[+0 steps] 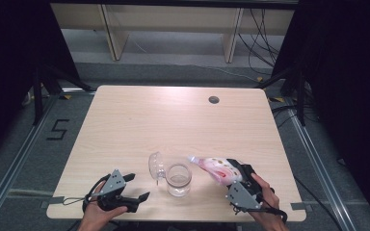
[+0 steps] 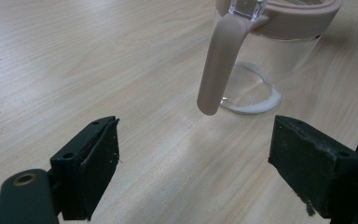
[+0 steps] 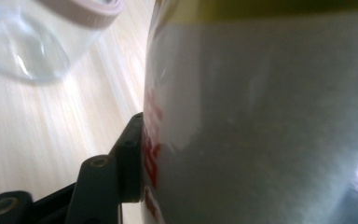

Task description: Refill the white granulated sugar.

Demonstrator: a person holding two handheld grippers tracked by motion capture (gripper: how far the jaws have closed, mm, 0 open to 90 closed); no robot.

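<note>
Bottle (image 1: 218, 169): clamped in the right hand-held gripper (image 1: 238, 179), tilted, neck aimed at the jar.
Jar (image 1: 178, 179): on the desk (image 1: 173, 120), between both grippers, lid flipped open.
Left hand-held gripper (image 1: 137, 187): released, jaws spread, just beside the jar.

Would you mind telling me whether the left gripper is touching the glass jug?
Apart. The left gripper view shows the left gripper with jaws open over bare table, short of the glass jug.

Lab, floor rails (image 1: 19, 159), black curtains (image 1: 9, 48), cables (image 1: 260, 33)
</note>
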